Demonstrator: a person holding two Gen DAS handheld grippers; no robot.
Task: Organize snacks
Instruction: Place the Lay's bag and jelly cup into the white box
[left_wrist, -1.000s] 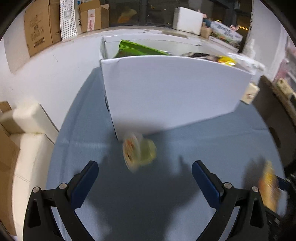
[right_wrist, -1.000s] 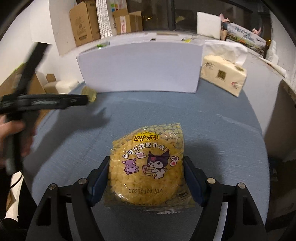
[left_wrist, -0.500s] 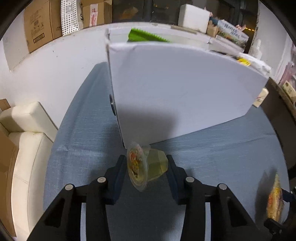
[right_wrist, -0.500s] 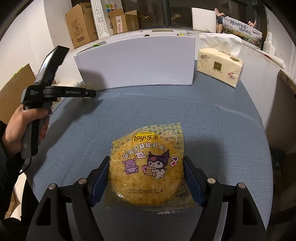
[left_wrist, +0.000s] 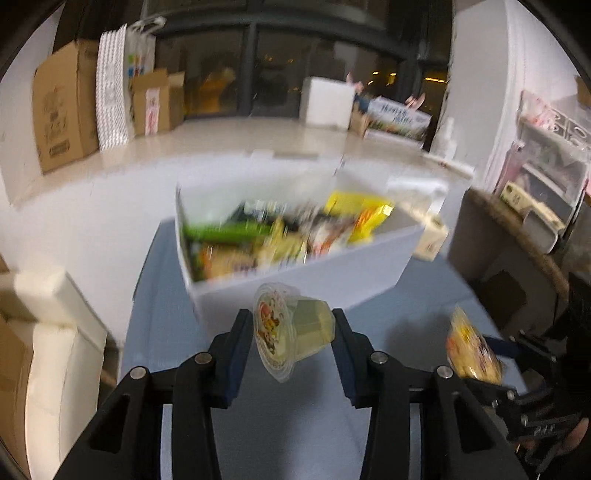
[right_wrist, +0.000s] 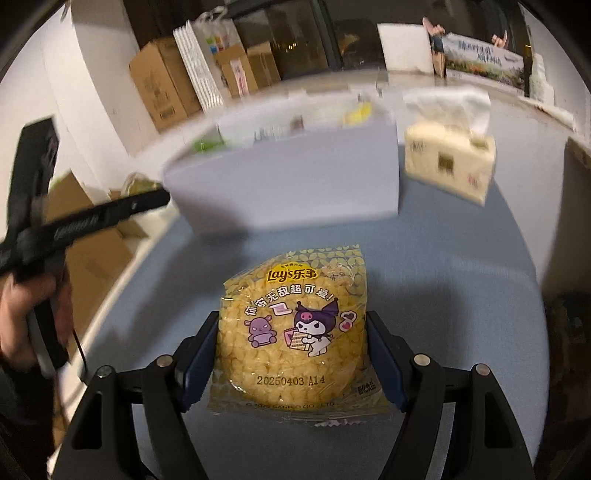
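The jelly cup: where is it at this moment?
In the left wrist view the jelly cup sits clamped on its side between the left hand-held gripper pads, raised off the blue table, just in front of the white snack box.

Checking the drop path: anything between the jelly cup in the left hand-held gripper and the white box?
Nothing visible. The jelly cup is held clear above the table, the white box directly ahead with its top open; only its near wall lies between.
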